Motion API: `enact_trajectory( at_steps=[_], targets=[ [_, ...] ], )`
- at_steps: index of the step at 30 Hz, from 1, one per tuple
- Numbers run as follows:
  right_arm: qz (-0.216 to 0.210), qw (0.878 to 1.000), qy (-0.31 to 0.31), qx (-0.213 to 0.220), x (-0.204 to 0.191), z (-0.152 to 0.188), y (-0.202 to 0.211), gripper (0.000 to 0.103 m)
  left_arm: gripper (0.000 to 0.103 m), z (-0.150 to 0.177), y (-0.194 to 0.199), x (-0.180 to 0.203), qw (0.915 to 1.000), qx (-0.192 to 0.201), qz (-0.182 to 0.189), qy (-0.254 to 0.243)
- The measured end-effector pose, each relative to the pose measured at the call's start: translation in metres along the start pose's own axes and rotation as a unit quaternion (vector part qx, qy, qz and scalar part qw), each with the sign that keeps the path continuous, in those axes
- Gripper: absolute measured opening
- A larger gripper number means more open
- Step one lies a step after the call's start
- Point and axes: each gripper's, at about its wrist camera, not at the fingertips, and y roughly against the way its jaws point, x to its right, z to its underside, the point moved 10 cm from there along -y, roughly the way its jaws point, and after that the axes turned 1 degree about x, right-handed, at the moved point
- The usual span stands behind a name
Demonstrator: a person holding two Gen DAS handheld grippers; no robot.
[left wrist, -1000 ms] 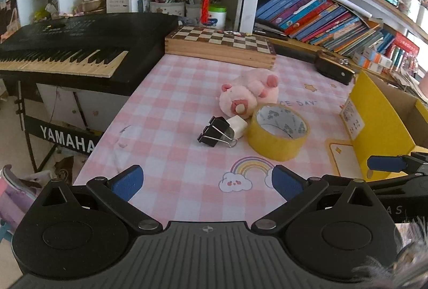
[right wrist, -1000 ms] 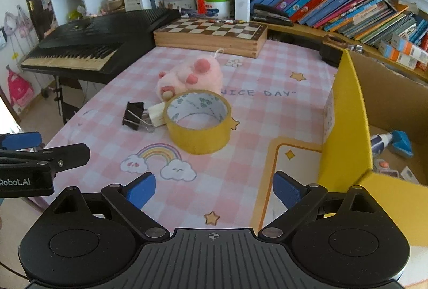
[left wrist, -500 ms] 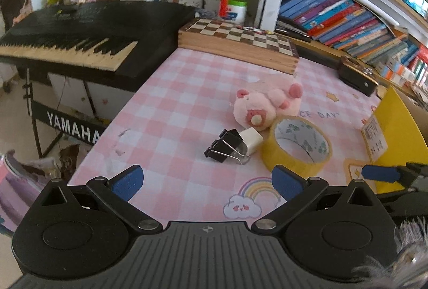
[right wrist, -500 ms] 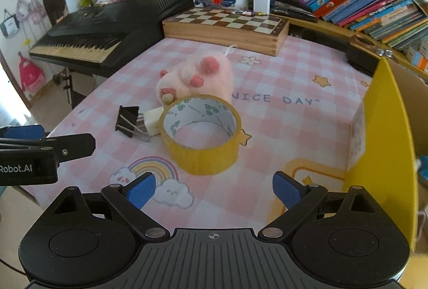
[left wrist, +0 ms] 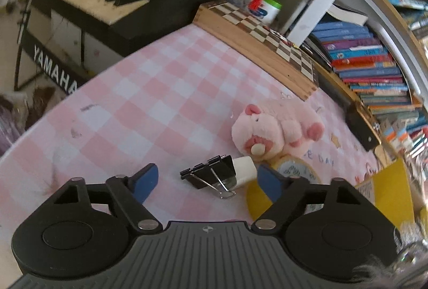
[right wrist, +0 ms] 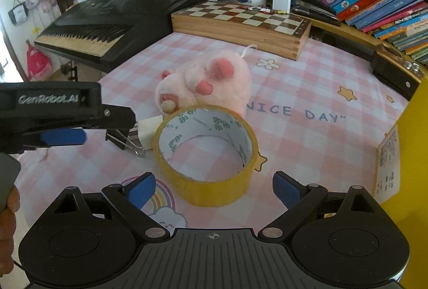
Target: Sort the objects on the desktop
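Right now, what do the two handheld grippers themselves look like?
Both match: the left gripper and right gripper have a ribbed grey body, black linkage arms with silver pivot screws, round black hubs and blue finger pads. Seen side-on from the right wrist, the left gripper's arm carries white GenRobot.AI lettering.

The left gripper (left wrist: 206, 180) now sits closer to the black binder clip (left wrist: 211, 174), which has moved from mid-frame to just ahead of its blue fingertips (left wrist: 145, 179) in the left wrist view. Its jaws, wide a second ago, are closing, with the clip between them but untouched. That view has also rolled, so the tabletop (left wrist: 149, 101) now slopes down toward the lower left. In the right wrist view, the yellow tape roll (right wrist: 206, 155) appears larger and nearer the right gripper (right wrist: 214, 188), and the left gripper (right wrist: 62, 136) reaches further in from the left edge, beside the clip.
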Motion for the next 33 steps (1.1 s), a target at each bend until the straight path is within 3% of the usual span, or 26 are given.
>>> enact_trajectory(
  at_steps=[5,13,16,17,33],
  targets=[
    [-0.003,1.0,0.003,-0.001,-0.001,-0.004,-0.007,0.096,0.057,0.003,-0.012,-0.002,0.9995,-0.015,0.003,0.027],
    [-0.011,1.0,0.012,0.003,-0.006,-0.008,-0.016,0.096,0.044,-0.001,-0.018,-0.001,0.9995,-0.008,0.009,0.029],
    [-0.017,1.0,0.012,0.002,-0.006,-0.009,-0.019,0.093,0.044,-0.001,-0.017,-0.001,0.9997,-0.008,0.008,0.021],
    [-0.016,1.0,0.014,0.003,-0.006,-0.01,-0.019,0.088,0.044,-0.001,-0.015,0.0,0.9998,-0.006,0.01,0.017],
    [-0.014,1.0,-0.014,0.023,-0.002,-0.014,0.011,0.087,0.044,-0.011,0.035,0.0,0.9987,0.036,0.03,-0.02]
  ],
)
